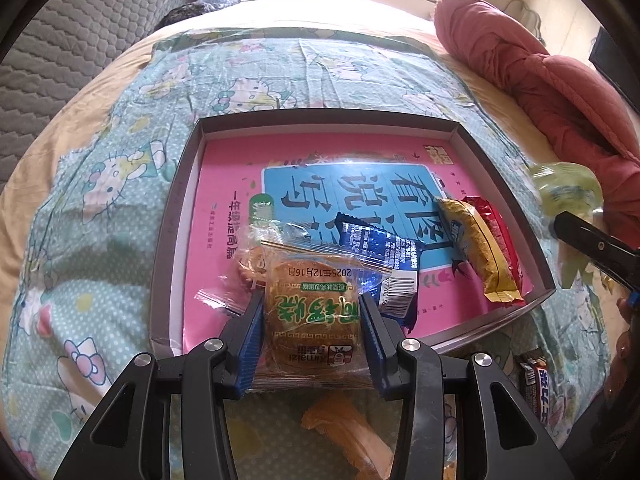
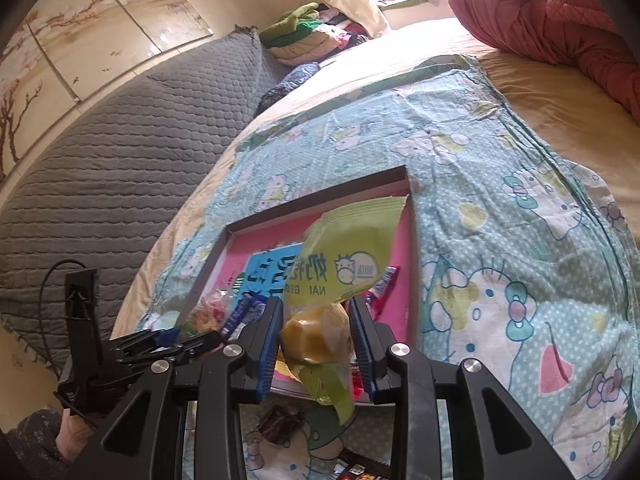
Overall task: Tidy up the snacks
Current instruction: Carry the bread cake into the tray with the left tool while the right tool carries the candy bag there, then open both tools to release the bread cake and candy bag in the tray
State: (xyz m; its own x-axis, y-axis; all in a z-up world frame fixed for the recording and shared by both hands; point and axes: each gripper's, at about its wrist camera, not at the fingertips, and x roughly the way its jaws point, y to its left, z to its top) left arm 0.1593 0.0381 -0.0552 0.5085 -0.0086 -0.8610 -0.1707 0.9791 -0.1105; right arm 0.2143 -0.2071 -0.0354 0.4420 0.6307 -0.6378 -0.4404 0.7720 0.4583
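Note:
My left gripper (image 1: pixel 312 308) is shut on a clear-wrapped brown pastry (image 1: pixel 312 312) and holds it over the near edge of a grey tray (image 1: pixel 176 216) with a pink and blue liner. In the tray lie a blue packet (image 1: pixel 384 256), a yellow packet (image 1: pixel 480 252) and a red packet (image 1: pixel 504 236). My right gripper (image 2: pixel 316 312) is shut on a green snack bag (image 2: pixel 344 260) with a yellow bun inside, above the tray's near edge (image 2: pixel 414 248). The right gripper and green bag also show in the left wrist view (image 1: pixel 568 188).
The tray sits on a Hello Kitty cloth (image 1: pixel 120 168) on a bed. An orange wrapped snack (image 1: pixel 344 432) and a dark snack bar (image 1: pixel 536 376) lie on the cloth near me. A pink quilt (image 1: pixel 540 80) lies at the right, a grey headboard cushion (image 2: pixel 120 152) at the left.

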